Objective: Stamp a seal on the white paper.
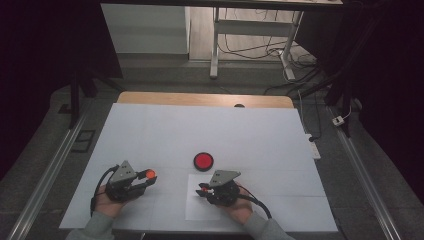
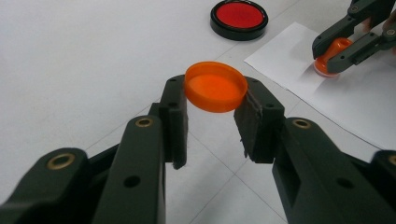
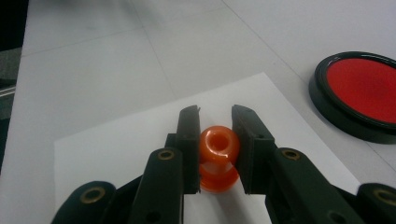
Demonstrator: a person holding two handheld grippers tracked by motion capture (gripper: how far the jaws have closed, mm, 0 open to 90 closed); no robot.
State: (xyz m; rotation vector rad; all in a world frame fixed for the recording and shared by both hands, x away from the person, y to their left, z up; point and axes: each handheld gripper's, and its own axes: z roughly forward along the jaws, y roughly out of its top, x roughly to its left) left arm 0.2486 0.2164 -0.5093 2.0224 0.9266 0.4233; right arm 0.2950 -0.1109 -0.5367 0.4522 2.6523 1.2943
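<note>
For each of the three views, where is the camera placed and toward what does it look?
High view: above the person's side, looking forward and down on the white table; both hands and grippers show.
Left gripper view: rides the left gripper, whose jaws clamp an orange plastic cap.
Right gripper view: rides the right gripper, clamping an orange plastic stamp.
All share the round black-rimmed red ink pad.

Table: a white top marked with faint grid lines, a strip of bare wood showing along its far edge.
Floor: grey carpet around the table, with metal rails running along both sides.
Behind the table: a white desk frame on a paler floor, loose black cables trailing under it.
Right side: a white power strip beside the table.
Light: dim room, dark at both sides.
</note>
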